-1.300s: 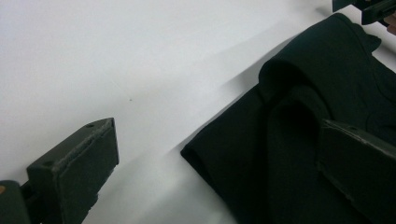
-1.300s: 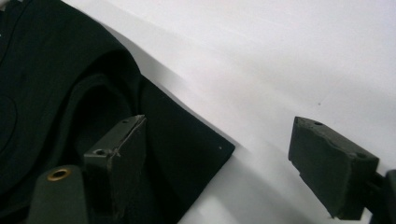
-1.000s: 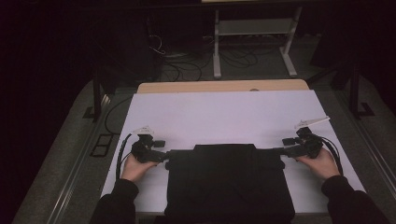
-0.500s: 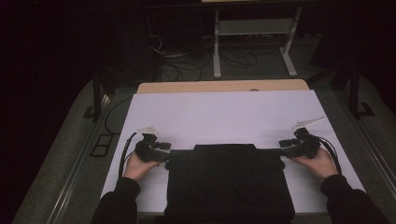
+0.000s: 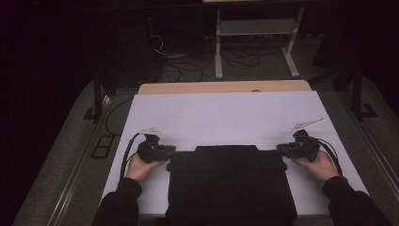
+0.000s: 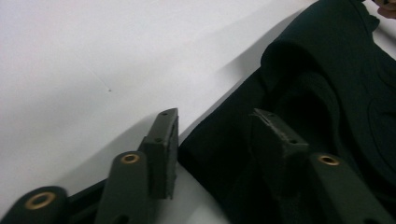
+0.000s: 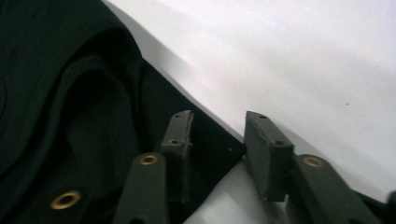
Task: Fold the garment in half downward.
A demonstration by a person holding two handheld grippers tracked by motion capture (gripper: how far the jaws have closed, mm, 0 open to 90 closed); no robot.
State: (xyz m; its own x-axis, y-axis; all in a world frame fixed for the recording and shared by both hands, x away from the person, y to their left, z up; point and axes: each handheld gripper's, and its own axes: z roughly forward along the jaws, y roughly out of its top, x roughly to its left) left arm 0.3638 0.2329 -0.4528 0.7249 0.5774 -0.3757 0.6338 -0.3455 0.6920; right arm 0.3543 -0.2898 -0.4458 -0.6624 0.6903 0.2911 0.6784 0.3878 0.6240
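Tongs on both sides have just been closing on the black garment [image 5: 230, 183], and against the earlier high views their jaws stand narrower now, while both hands rest at about the same spots beside the cloth. The garment itself has not shifted on the white sheet [image 5: 226, 117] that covers the bench.

The left tongs [image 6: 215, 130] straddle the garment's near left corner: one jaw sits over the dark cloth, the other over the bare sheet just beside its edge, with a gap left between them. The right tongs [image 7: 217, 133] straddle the opposite corner the same way, the cloth's pointed corner lying between the jaws. In neither gripper view can I be sure the pads press the cloth yet; they look half spread rather than pinching.

The garment is folded into a flat, roughly square block, lying at the sheet's near edge, midway between the two hands. Close up, its edge shows rolled folds and a ribbed seam, and the fabric is plain matte black.
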